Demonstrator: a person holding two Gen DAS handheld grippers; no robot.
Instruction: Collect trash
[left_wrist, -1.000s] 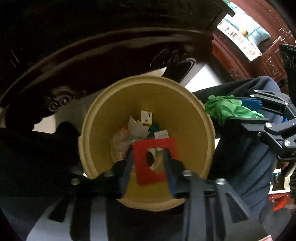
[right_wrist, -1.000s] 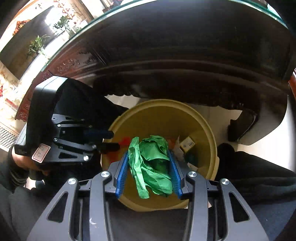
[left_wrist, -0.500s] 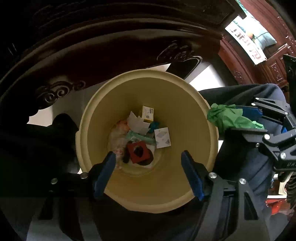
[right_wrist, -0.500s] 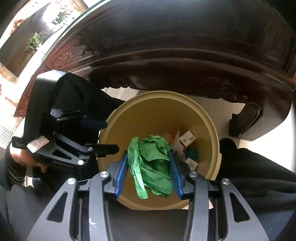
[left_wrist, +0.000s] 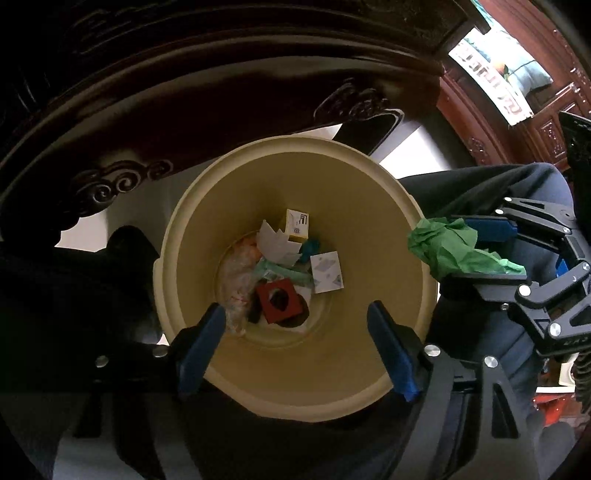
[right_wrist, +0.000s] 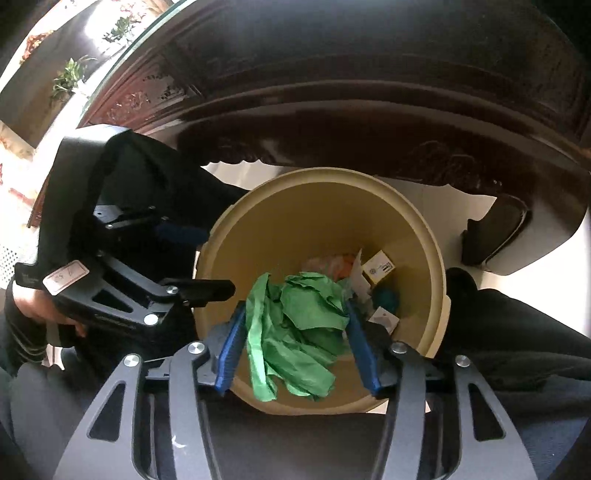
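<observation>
A yellow bin (left_wrist: 369, 206) stands on the floor below both grippers, with several scraps at its bottom. Among them lies a red square piece with a hole (left_wrist: 279, 301). My left gripper (left_wrist: 295, 308) hangs over the bin, its jaws opening wide with nothing between them. My right gripper (right_wrist: 294, 308) is over the bin's (right_wrist: 295, 221) near rim, jaws opening, and the crumpled green paper (right_wrist: 299, 332) still fills the gap, touching both pads. From the left wrist, that gripper (left_wrist: 465, 251) and the paper (left_wrist: 450, 247) show at the bin's right edge.
A dark carved wooden table (left_wrist: 221, 92) arches over the far side of the bin. The person's dark trouser legs (right_wrist: 517, 332) flank the bin. A white box (left_wrist: 297, 223) and a white card (left_wrist: 327, 272) lie inside. A hand (right_wrist: 33, 306) holds the left gripper (right_wrist: 199, 260).
My left gripper opened and the red square fell from it to the bin's bottom. The right gripper's fingers have spread a little, with the green paper still between them.
</observation>
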